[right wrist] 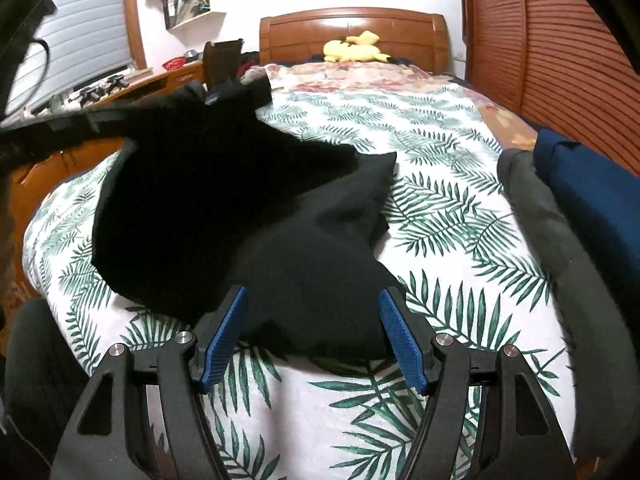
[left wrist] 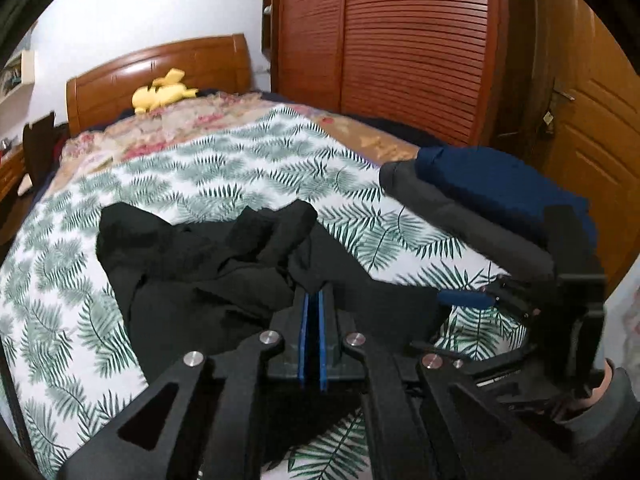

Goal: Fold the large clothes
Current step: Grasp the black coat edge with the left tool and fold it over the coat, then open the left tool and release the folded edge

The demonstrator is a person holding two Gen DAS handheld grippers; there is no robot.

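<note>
Black fabric (right wrist: 224, 200) is lying in a crumpled heap across the near half of the bed, reaching toward its left edge, and this garment is what the person is working to fold. The left gripper (left wrist: 313, 300) is pinching its blue pads together with a ridge of that black cloth running up into the gap, so it appears to be gripping a bunched edge, probably to lift or pull the piece out flat. The right gripper (right wrist: 312, 312) is standing wide open, its blue pads (right wrist: 224, 332) spread apart on either side of a near corner of the garment and holding nothing; it seems to be lining up for a second grip point so both hands can stretch the cloth. Beside the bed's right edge, a grey garment (right wrist: 560, 248) and a navy one (right wrist: 592, 200) are lying stacked, the navy on top, likely finished pieces set aside out of the working area. The leaf-print bedspread (right wrist: 440, 208) is giving a broad, soft folding surface, with a floral cover (right wrist: 344, 74) beyond it toward the headboard (right wrist: 352, 28). A yellow plush toy (right wrist: 354, 50) is resting at the head of the bed, and a slatted wooden wardrobe (left wrist: 400, 40) is standing along the right side of the room.
</note>
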